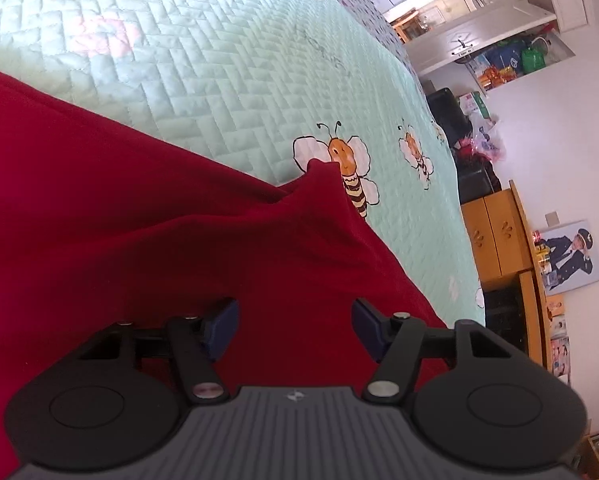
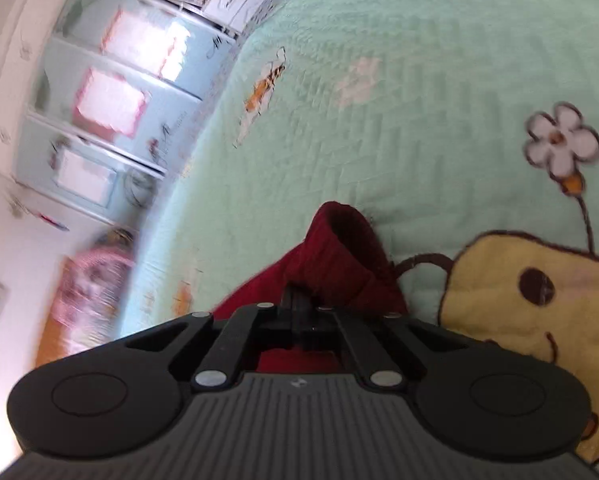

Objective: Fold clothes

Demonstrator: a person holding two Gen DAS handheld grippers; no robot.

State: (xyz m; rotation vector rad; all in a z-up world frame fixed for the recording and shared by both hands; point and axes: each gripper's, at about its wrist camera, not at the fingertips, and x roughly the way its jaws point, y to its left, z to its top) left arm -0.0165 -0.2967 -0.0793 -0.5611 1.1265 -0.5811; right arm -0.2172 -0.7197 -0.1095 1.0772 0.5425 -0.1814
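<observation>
1. We see the red garment spread on the bed, over a mint-green quilted bedspread printed with bees and flowers.
2. Left wrist view: the left gripper hovers over the garment with its jaws apart; the two blue pads stand on either side of bare red cloth and nothing sits between them.
3. In the same view a corner of the garment rises to a small peak that overlaps a printed bee on the bedspread. Soft creases run from that peak back toward the gripper.
4. Right wrist view: the right gripper has its jaws drawn together on a bunched fold of the red garment; the cloth stands up in a rounded hump just ahead of the linkage, above the bedspread.
5. Beside that hump the bedspread shows a yellow cartoon figure and a white flower.
6. The right view is motion-blurred on its left side; a pale cabinet is only roughly readable there.
</observation>
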